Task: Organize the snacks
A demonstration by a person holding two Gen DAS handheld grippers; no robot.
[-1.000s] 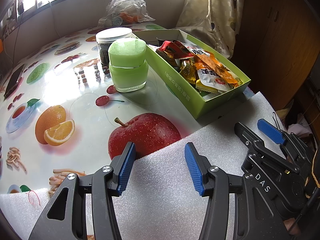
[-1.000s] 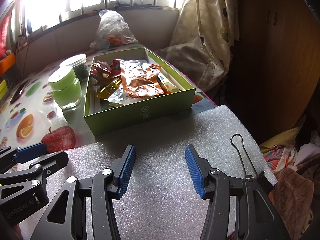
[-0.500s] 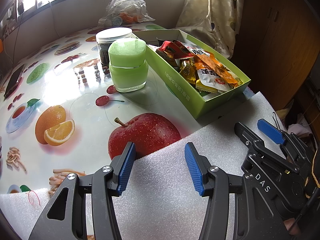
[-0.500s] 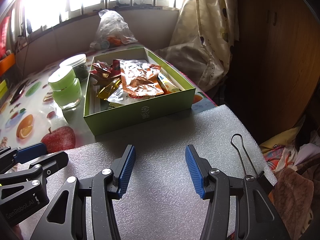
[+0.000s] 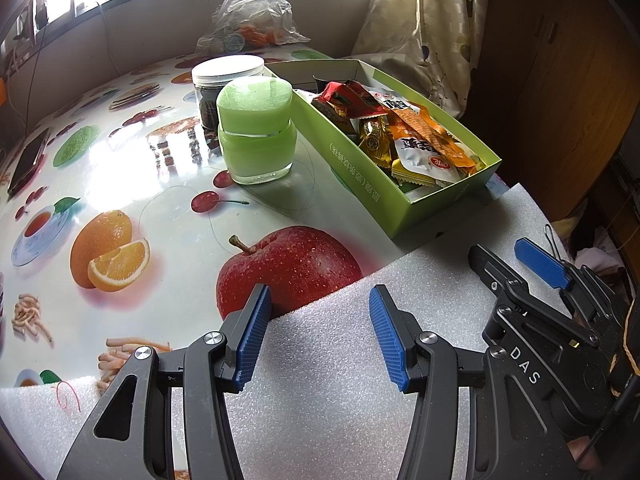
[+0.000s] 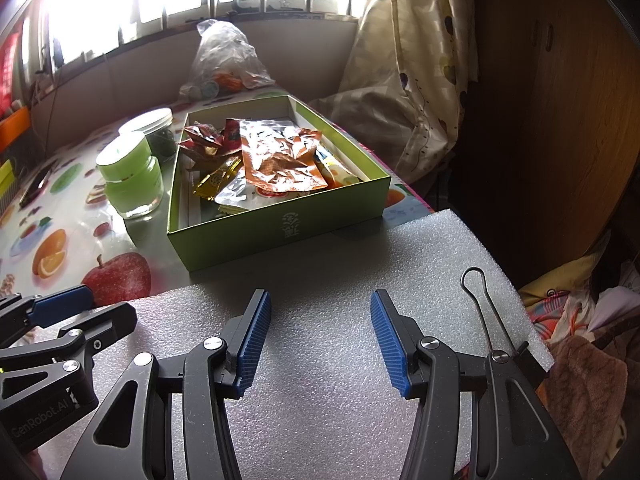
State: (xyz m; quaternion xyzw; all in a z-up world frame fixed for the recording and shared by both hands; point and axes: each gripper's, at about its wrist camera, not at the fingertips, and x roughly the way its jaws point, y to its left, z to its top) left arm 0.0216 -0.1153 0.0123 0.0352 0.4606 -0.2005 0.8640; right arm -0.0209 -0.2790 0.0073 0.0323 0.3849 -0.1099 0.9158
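A shallow green box [image 5: 360, 184] [image 6: 280, 232] on the fruit-print table holds several snack packets [image 5: 404, 136], with a crinkled orange pouch [image 6: 284, 156] on top. My left gripper [image 5: 320, 332] hovers open over a white foam sheet [image 5: 340, 400], nothing between its blue pads, short of the box. The right gripper [image 6: 320, 336] is open too, empty, over the same foam sheet [image 6: 340, 320], with the box straight ahead. Each gripper shows at the edge of the other's view: the right gripper [image 5: 528, 272] and the left gripper [image 6: 80, 308].
A green jar [image 5: 256, 132] [image 6: 130, 176] and a white-lidded jar [image 5: 224, 80] stand left of the box. A clear plastic bag [image 5: 252, 12] [image 6: 224, 60] lies at the far wall. A phone [image 5: 28, 160] rests at the left edge. Curtain and wooden cabinet [image 6: 540, 120] stand on the right.
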